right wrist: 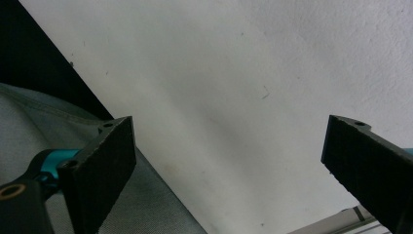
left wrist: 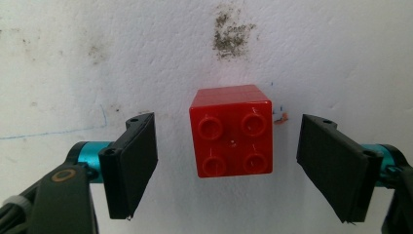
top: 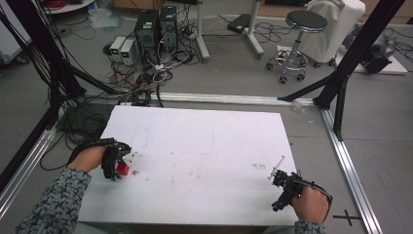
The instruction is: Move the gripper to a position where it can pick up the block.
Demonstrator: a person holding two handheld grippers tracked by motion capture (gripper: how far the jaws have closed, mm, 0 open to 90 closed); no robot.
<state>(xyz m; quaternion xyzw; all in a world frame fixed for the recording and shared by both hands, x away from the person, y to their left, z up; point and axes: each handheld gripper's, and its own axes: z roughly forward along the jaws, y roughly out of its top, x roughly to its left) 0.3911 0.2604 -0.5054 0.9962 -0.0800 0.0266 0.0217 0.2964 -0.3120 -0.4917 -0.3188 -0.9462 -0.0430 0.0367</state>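
Red brick point(left wrist: 232, 131) on stained white table point(top: 204, 141) (cable-strewn floor point(top: 146, 73))

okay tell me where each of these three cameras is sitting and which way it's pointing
High view: above the near side, looking forward and down on the white table; both forearms, left tongs, right tongs.
Left gripper view: on the left tongs, facing down at the red brick between open jaws.
Right gripper view: on the right tongs, facing the table edge, jaws open.
Shared: the high view and left gripper view both show the brick.

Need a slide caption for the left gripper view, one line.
Left tongs open, straddling a red four-stud brick on the stained white table, pads clear of both sides.
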